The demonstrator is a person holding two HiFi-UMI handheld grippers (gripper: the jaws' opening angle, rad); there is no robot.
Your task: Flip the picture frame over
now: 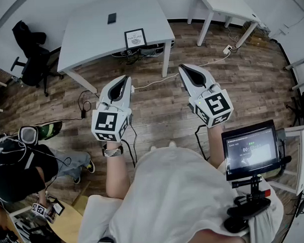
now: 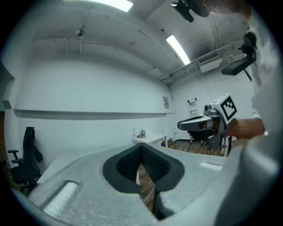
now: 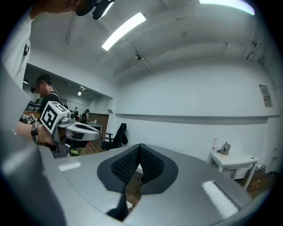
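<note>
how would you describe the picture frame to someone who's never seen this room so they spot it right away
Start at the large pale table straight ahead of the person, the one beside the black office chair. The picture frame sits near the table's front edge, toward its right end. It has a black rim around a white printed sheet, unlike the small plain dark slab farther back.

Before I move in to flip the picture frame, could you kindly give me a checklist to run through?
1. Sight of the picture frame on the white table: ok.
2. Printed face showing, not yet flipped: ok.
3. Jaws of left hand-held gripper open: not ok, shut, empty.
4. Jaws of right hand-held gripper open: not ok, shut, empty.
5. Grippers at the frame: not ok, both short of the table.
</note>
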